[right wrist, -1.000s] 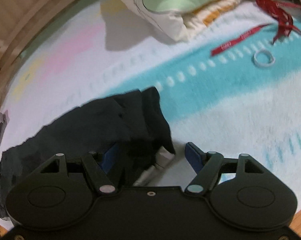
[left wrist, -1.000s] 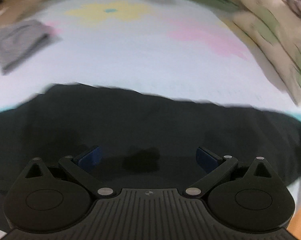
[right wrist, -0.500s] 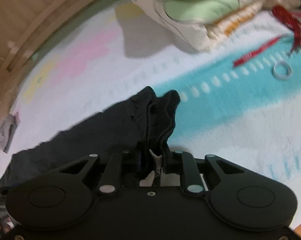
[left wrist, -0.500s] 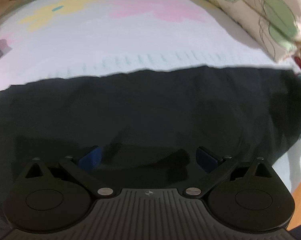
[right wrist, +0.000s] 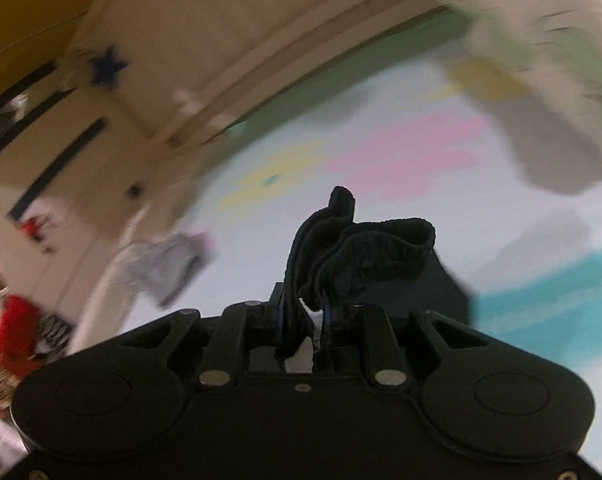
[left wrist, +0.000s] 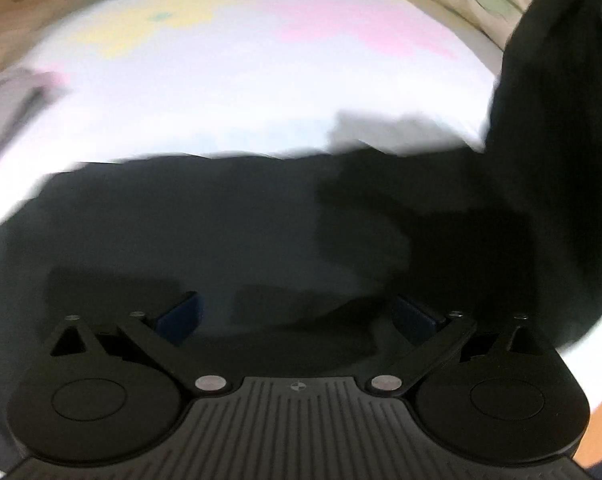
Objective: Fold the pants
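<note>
Black pants (left wrist: 221,224) lie spread on a pastel blanket (left wrist: 241,80). My left gripper (left wrist: 297,312) is open and hovers low over the cloth, its blue pads on either side of flat fabric. My right gripper (right wrist: 303,316) is shut on the pants' elastic waistband (right wrist: 361,248) and holds it lifted off the blanket; a white label shows between the jaws. In the left wrist view the lifted end rises as a dark fold (left wrist: 553,120) at the right.
A folded grey garment (right wrist: 165,268) lies on the blanket's far left edge, also in the left wrist view (left wrist: 9,96). A cream and green quilt pile (right wrist: 541,52) sits at the back right. A wooden wall (right wrist: 141,60) stands behind. Red items (right wrist: 17,332) lie at the left.
My right gripper, shut on the waistband since half a second ago, has lifted it up and swung it leftward. The raised cloth now shows at the right of the left wrist view.
</note>
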